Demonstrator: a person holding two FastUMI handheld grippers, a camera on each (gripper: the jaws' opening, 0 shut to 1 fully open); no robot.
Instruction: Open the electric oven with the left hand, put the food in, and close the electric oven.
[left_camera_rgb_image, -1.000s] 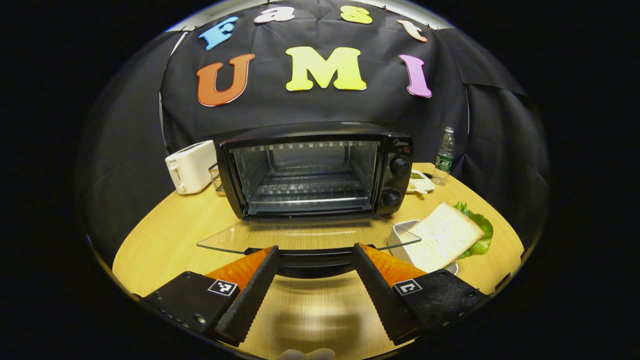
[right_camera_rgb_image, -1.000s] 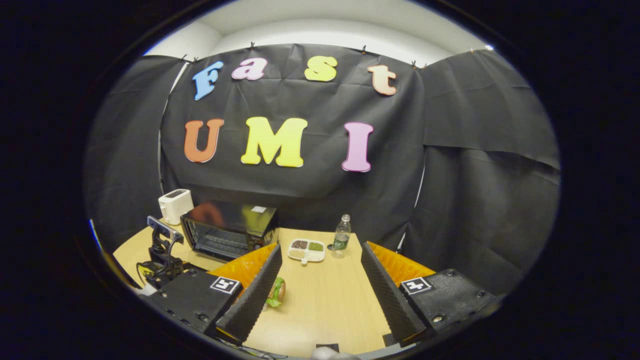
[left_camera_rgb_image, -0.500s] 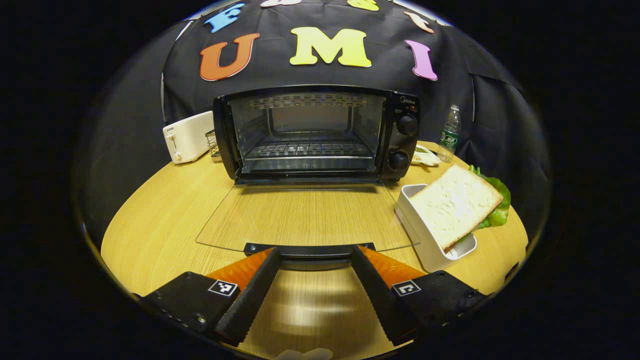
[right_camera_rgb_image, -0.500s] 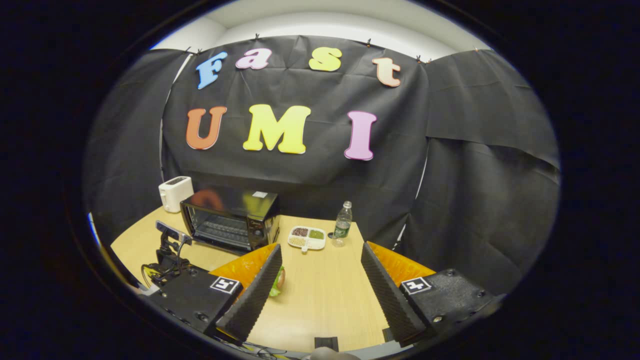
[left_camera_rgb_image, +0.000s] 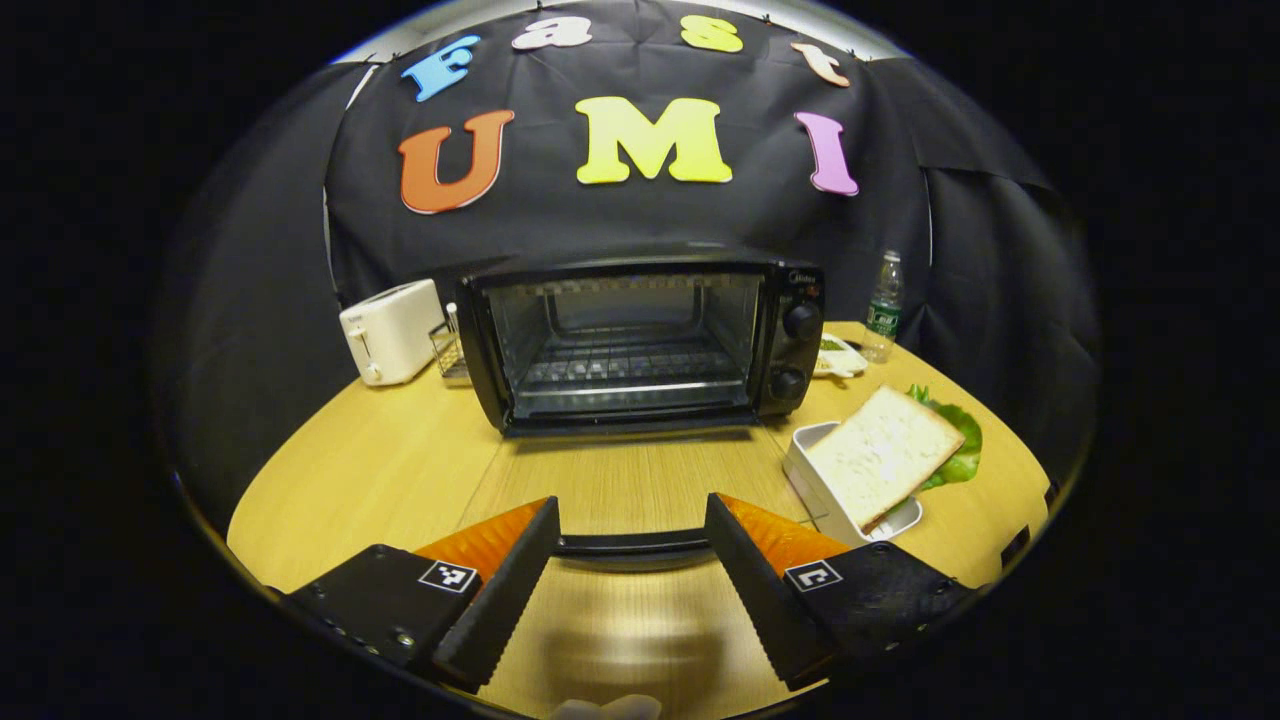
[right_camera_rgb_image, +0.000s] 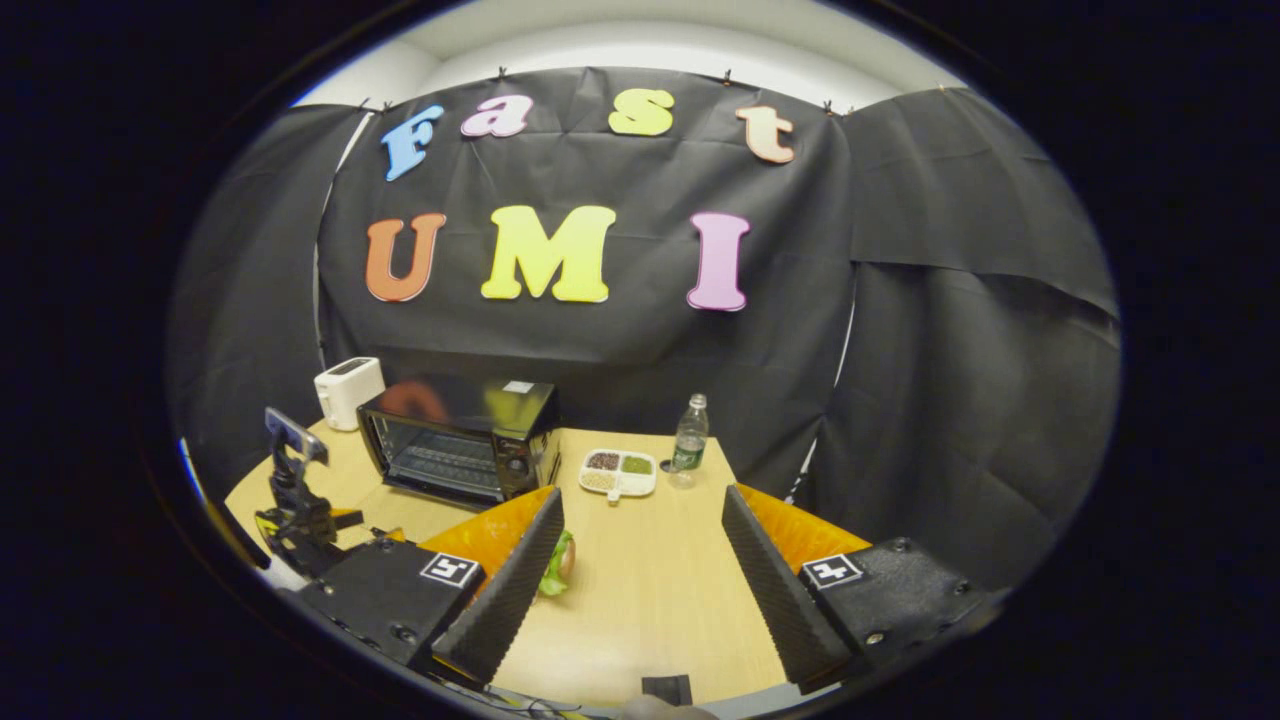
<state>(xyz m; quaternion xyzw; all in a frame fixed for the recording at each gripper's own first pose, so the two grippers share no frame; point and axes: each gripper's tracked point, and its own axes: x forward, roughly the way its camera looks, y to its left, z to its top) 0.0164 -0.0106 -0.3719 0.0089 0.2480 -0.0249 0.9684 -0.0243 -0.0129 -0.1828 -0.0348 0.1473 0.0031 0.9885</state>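
Note:
The black electric oven (left_camera_rgb_image: 640, 340) stands at the table's back with its glass door folded down flat and its rack bare. The door's dark handle (left_camera_rgb_image: 632, 545) lies across the gap at the tips of my left gripper (left_camera_rgb_image: 630, 525), which is open and not pressing on it. A sandwich (left_camera_rgb_image: 880, 455) of white bread and lettuce rests tilted on a white tray (left_camera_rgb_image: 806, 470) right of the door. My right gripper (right_camera_rgb_image: 642, 500) is open and holds nothing, high above the table's right side. In the right gripper view the sandwich (right_camera_rgb_image: 558, 570) peeks out beside my finger, and the oven (right_camera_rgb_image: 455, 440) stands beyond it.
A white toaster (left_camera_rgb_image: 390, 330) stands left of the oven with a small wire rack beside it. A divided dish (right_camera_rgb_image: 618, 472) and a water bottle (right_camera_rgb_image: 687, 450) sit right of the oven. The left gripper's body (right_camera_rgb_image: 290, 490) shows at the table's left edge.
The left gripper has drawn back from the oven, which now looks smaller and farther, and the door stays down. The right gripper has barely shifted.

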